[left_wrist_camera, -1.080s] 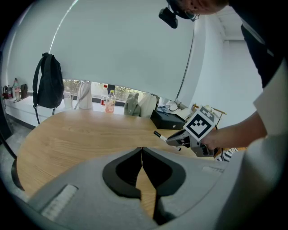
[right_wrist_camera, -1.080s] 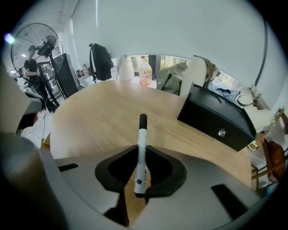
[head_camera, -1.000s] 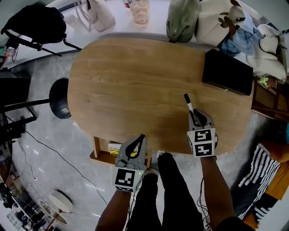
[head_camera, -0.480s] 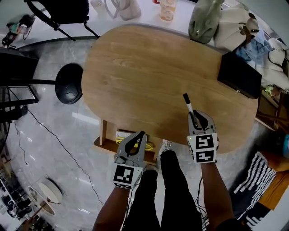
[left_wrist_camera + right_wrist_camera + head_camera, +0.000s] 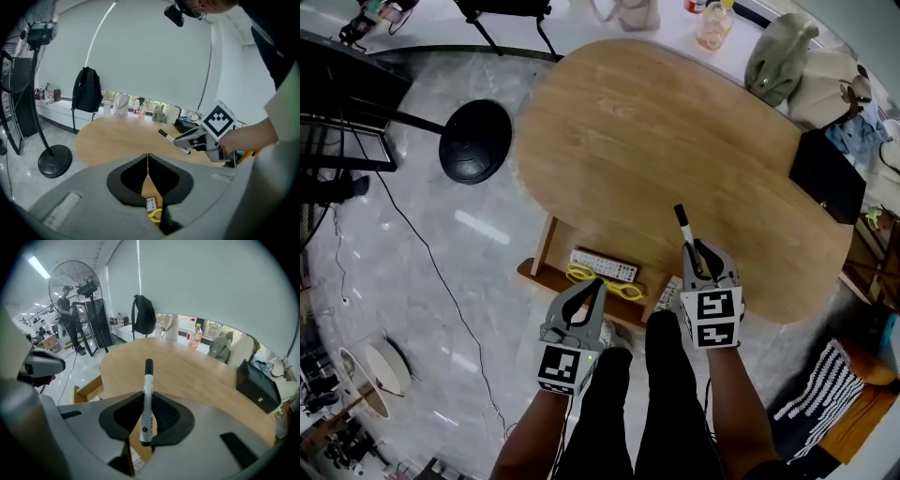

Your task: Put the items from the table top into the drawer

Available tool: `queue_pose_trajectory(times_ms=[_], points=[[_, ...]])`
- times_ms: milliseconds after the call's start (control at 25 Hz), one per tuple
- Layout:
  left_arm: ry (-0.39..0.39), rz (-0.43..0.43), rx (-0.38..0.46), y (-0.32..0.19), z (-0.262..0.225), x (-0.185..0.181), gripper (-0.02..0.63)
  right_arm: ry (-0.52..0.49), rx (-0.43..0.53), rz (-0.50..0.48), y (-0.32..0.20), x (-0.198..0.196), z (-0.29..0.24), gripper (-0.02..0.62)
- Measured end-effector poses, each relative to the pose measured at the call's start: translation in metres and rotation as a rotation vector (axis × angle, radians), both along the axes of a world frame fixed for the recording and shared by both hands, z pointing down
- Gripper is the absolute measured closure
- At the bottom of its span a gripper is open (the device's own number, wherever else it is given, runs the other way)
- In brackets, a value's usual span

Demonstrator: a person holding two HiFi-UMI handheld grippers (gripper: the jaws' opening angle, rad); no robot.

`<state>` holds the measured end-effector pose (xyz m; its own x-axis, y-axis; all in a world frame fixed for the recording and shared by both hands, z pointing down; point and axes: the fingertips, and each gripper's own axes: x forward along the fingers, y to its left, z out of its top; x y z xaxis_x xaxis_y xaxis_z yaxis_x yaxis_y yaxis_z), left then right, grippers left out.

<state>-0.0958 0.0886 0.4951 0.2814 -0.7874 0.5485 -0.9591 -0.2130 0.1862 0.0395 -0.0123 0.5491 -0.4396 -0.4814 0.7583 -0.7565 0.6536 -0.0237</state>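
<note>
A white marker with a black cap [image 5: 685,231] sticks out forward from my right gripper [image 5: 698,255], which is shut on its barrel over the near edge of the oval wooden table [image 5: 675,131]. The right gripper view shows the marker [image 5: 147,394] clamped between the dark pads. My left gripper [image 5: 593,287] is shut and holds nothing. It hangs just in front of the open wooden drawer [image 5: 541,253] under the table's edge. In the drawer lie a white remote [image 5: 603,265] and a yellow cable [image 5: 609,284]. The left gripper view shows the right gripper [image 5: 180,140] with the marker.
A black box [image 5: 828,176] sits on the table's right end. Bags [image 5: 780,58] and a bottle [image 5: 712,23] stand beyond the far edge. A fan's round black base [image 5: 474,141] and a cable lie on the marble floor at left. My legs are below the grippers.
Both grippers have moved left along the table's near edge, so the table now sits further right in view. The open drawer with the remote has come into full view. Neither grip has changed.
</note>
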Motion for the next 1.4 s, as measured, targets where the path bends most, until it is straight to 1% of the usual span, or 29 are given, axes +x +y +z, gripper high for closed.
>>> queue_pose_trajectory(times_ms=[200, 400, 560, 680, 920, 1240, 1400], points=[[0.003, -0.072, -0.004, 0.033, 0.002, -0.029, 0.588, -0.003, -0.007, -0.083, 0.026, -0.038, 0.002, 0.532], [0.01, -0.136, -0.024, 0.071, 0.008, -0.052, 0.588, -0.002, -0.01, -0.16, 0.051, -0.076, 0.006, 0.532], [-0.001, -0.149, -0.028, 0.089, 0.013, -0.067, 0.588, -0.001, -0.021, -0.226, 0.072, -0.104, 0.012, 0.532], [-0.007, -0.168, -0.022, 0.098, 0.015, -0.077, 0.588, 0.008, -0.035, -0.269, 0.089, -0.118, 0.02, 0.532], [0.008, -0.212, -0.023, 0.119, 0.026, -0.095, 0.588, 0.025, -0.076, -0.295, 0.12, -0.133, 0.049, 0.532], [0.017, -0.228, -0.065, 0.148, 0.052, -0.11, 0.588, 0.091, -0.129, -0.322, 0.147, -0.134, 0.094, 0.532], [0.018, -0.221, -0.082, 0.154, 0.065, -0.117, 0.588, 0.128, -0.187, -0.318, 0.151, -0.13, 0.126, 0.532]])
